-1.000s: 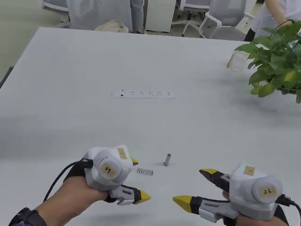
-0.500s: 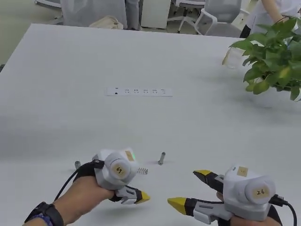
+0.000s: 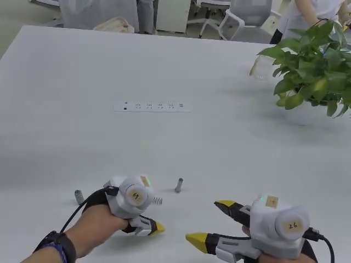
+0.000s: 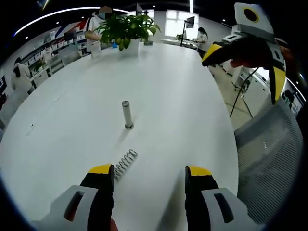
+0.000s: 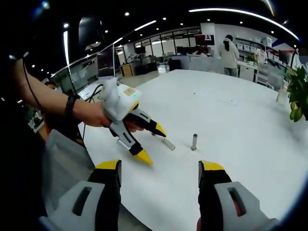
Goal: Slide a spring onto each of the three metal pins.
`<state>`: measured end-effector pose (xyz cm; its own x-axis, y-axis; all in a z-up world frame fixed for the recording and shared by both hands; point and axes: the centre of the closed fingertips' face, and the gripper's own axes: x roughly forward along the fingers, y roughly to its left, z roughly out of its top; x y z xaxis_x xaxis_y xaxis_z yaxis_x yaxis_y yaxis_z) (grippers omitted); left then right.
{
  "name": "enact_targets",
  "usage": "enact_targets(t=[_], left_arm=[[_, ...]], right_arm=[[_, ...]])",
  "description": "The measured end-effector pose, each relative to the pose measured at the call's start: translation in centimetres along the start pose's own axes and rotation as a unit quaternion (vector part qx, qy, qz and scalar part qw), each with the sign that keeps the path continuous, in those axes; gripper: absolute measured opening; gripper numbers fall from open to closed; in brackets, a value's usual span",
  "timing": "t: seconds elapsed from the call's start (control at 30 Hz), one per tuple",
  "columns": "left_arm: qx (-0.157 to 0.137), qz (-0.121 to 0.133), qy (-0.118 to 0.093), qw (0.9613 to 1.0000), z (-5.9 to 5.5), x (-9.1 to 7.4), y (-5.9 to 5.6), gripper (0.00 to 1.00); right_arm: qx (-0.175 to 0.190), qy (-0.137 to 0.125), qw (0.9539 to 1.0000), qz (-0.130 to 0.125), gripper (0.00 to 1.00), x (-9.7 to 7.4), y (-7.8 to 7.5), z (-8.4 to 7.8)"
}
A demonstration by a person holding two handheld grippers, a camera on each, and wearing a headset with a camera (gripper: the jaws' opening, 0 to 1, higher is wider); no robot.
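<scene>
A small spring (image 3: 157, 201) lies flat on the white table (image 3: 219, 137); it also shows as spring (image 4: 124, 162) and spring (image 5: 168, 143). Just beyond it a grey metal pin (image 3: 179, 185) stands upright and bare, also seen as pin (image 4: 127, 114) and pin (image 5: 194, 142). My left gripper (image 3: 154, 207) is open, low over the table, with the spring just ahead of its left jaw (image 4: 149, 171). My right gripper (image 3: 211, 222) is open with nothing between its jaws (image 5: 160, 166), to the right of the pin. A second grey pin (image 3: 79, 196) stands left of my left hand; I cannot tell whether a spring is on it.
A white power strip (image 3: 152, 106) lies mid-table. A potted green plant (image 3: 310, 60) stands at the far right with a clear vessel (image 3: 262, 66) beside it. Office chairs (image 3: 241, 22) and a person stand beyond the far edge.
My left gripper has closed in on the spring, which now lies right at its jaws. The right gripper has barely moved. The head camera has shifted, bringing the second pin into view.
</scene>
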<state>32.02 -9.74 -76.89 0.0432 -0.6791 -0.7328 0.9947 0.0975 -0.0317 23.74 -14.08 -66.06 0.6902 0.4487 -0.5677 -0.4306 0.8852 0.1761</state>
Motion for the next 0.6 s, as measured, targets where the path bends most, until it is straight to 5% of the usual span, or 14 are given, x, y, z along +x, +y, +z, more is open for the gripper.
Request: enact_targets(t=[0.6], left_arm=[[-0.004,-0.011,0.019,0.9998,-1.2,0.9,-0.6,0.48]], right_arm=[[0.005,0.001,1.0000,0.000,0.62,0.0,-0.1,-0.2]])
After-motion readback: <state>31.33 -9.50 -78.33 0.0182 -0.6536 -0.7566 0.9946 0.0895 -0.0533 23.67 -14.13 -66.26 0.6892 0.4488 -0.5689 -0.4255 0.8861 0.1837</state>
